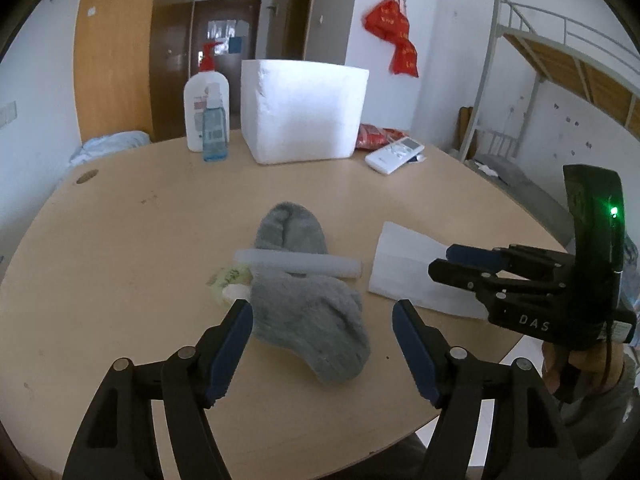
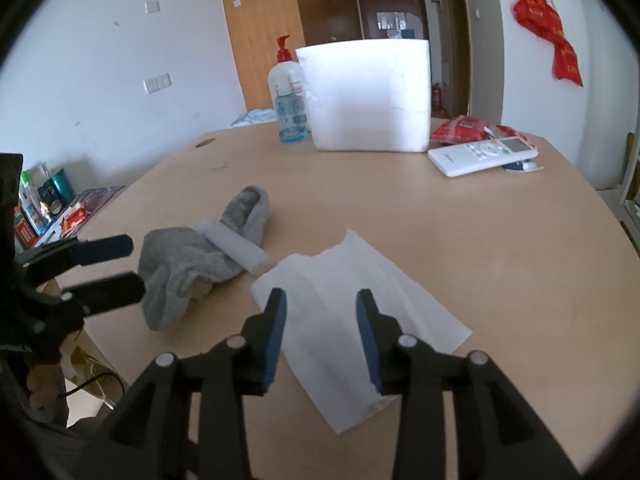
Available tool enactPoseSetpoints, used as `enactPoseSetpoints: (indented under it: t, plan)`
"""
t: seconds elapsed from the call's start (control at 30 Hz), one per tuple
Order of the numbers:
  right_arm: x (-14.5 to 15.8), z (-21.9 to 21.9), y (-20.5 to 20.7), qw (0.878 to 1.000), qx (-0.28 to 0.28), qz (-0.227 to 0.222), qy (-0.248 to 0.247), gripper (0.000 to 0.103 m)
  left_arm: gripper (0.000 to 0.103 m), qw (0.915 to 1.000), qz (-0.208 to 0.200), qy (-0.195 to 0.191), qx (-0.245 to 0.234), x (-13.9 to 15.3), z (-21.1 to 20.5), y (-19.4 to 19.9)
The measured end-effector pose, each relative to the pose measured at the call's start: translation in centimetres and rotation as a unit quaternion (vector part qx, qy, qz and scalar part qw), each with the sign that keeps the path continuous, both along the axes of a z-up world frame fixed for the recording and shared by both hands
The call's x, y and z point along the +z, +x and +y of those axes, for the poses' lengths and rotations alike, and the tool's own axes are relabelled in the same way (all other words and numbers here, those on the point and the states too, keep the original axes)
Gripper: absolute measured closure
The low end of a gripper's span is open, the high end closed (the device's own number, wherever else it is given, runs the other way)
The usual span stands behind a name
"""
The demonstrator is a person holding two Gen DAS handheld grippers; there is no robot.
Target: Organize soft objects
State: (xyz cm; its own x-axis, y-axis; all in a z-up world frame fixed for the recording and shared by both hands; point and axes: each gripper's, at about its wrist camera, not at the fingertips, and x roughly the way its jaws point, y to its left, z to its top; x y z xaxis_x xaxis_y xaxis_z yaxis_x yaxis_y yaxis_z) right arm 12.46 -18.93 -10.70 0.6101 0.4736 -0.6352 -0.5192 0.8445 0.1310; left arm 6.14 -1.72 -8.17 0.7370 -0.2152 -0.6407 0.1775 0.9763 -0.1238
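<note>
Now the left tool [image 1: 322, 314] hangs spread wide over the crumpled grey knit sock [image 1: 308, 316] lying on the pale wooden desk [image 1: 120, 248], its pads clear of the fabric. A translucent white tube [image 1: 298, 263] lies across the sock (a second grey sock [image 1: 291, 228] sits beyond it). The right tool [image 2: 320, 306], jaws apart, hovers over the flat white paper tissue [image 2: 360, 276] just beside the socks.
</note>
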Motion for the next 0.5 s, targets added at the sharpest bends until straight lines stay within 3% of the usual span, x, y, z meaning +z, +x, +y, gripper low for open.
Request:
enactPoseSetpoints:
  t: [0.17, 0.23, 0.3, 0.37, 0.5]
  plan:
    - [-0.1, 0.0, -0.2, 1.0, 0.001, 0.002, -0.002, 0.062, 0.034, 0.9998, 0.008, 0.014, 0.009, -0.6, -0.2, 0.4]
    - [-0.1, 0.0, -0.1, 1.0, 0.003, 0.003, -0.002, 0.06, 0.048, 0.9996, 0.013, 0.019, 0.015, -0.9, -0.3, 0.6]
    - [-0.1, 0.0, -0.1, 1.0, 0.002, 0.002, -0.001, 0.057, 0.075, 0.9992, 0.018, 0.028, 0.02, -1.1, -0.3, 0.7]
    - [-0.1, 0.0, 0.0, 1.0, 0.002, 0.001, -0.001, 0.056, 0.089, 0.9988, 0.023, 0.036, 0.026, -1.3, -0.3, 0.8]
    - [-0.1, -0.1, 0.1, 1.0, 0.002, 0.003, 0.002, 0.054, 0.096, 0.9984, 0.018, 0.045, 0.028, -1.3, -0.2, 0.7]
